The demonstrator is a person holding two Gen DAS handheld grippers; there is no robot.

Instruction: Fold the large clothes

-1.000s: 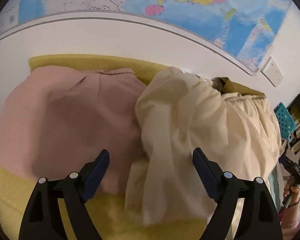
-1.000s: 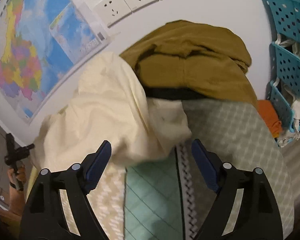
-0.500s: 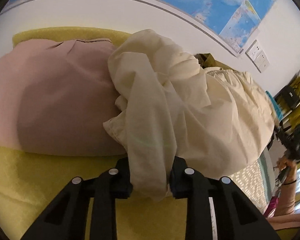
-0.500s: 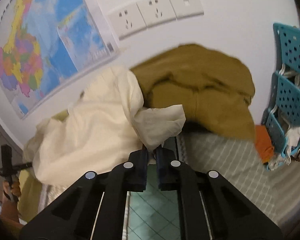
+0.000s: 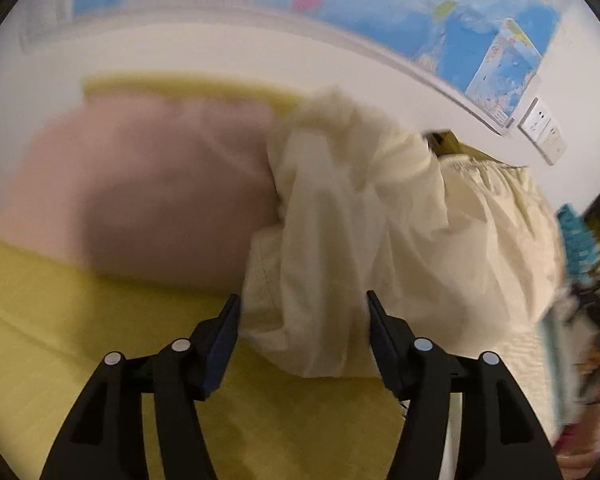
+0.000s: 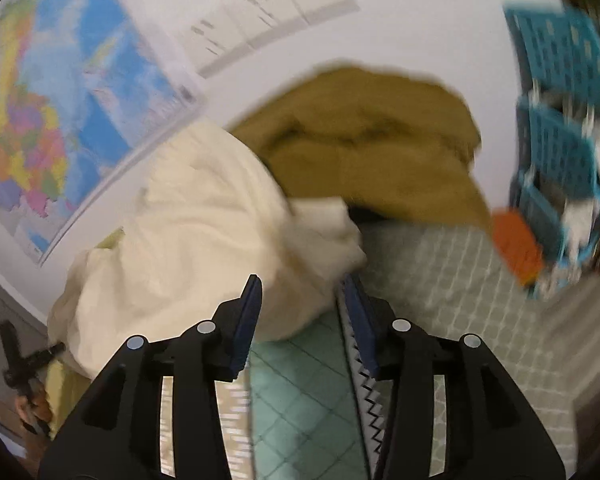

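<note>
The left gripper (image 5: 302,320) has its jaws apart, with a hanging fold of the cream garment (image 5: 380,240) lying between them; whether the pads touch the cloth cannot be told through the blur. The garment is heaped in the middle of the scene. Its left edge overlaps the pink garment (image 5: 140,192), and its near hem rests on the yellow cover (image 5: 80,320), which runs bare to the near left. Far behind both, the yellow cover's edge meets the white wall (image 5: 220,48) under the map (image 5: 440,12).

The right gripper (image 6: 302,292) also stands apart, its tips at the near right edge of the cream garment, over the green quilted cover (image 6: 300,400). A zigzag-trimmed border runs by the right finger. Beyond lies the mustard garment (image 6: 372,140), against the wall beneath the sockets (image 6: 268,12). To the right, bare grey patterned bedding (image 6: 440,280) reaches to an orange item (image 6: 516,244) and the blue perforated baskets (image 6: 560,92).
</note>
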